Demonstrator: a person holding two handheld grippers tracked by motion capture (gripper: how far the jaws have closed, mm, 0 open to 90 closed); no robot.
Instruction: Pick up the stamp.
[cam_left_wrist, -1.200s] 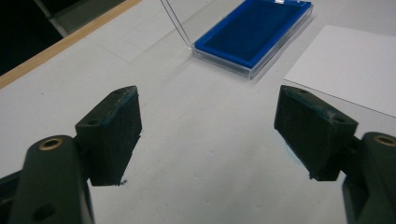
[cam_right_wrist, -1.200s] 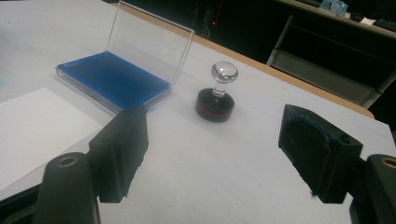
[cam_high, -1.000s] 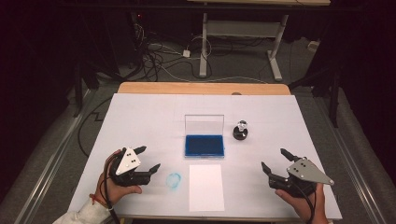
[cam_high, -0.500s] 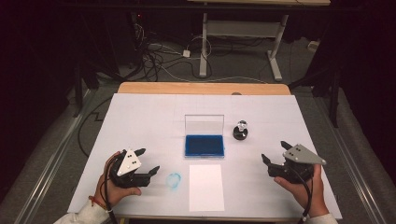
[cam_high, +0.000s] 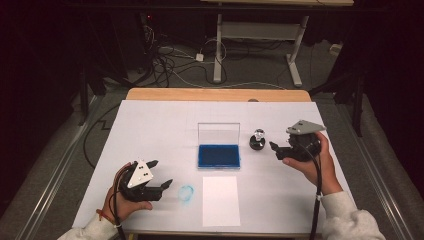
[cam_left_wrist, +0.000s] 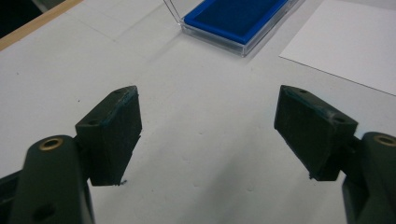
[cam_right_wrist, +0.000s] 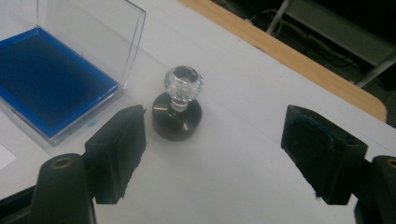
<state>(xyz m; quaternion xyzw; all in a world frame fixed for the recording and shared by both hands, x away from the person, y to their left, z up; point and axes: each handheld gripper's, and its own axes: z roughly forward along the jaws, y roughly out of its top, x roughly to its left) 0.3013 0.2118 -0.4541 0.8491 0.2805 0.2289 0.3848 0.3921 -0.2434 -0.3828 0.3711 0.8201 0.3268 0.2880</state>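
Left gripper (cam_high: 162, 173): near-left on the white counter (cam_high: 150, 125), jaws apart, nothing between them, only bare counter in the left gripper view. Just right of it, a small ring of blue ink (cam_high: 186, 194) on the counter. Near centre: blank white paper sheet (cam_high: 220, 200), lying flat. Beyond it, blue ink pad (cam_high: 218, 155) in a clear case, lid (cam_high: 218, 134) standing upright at its far edge. Right of the pad, close beside it but apart: stamp (cam_high: 258, 140) with dark round base and clear faceted knob, upright. Right gripper (cam_high: 274, 149): just right of the stamp, pointing left at it, jaws wide and just opened further, nothing between them; stamp ahead of the left jaw in the right gripper view, untouched.
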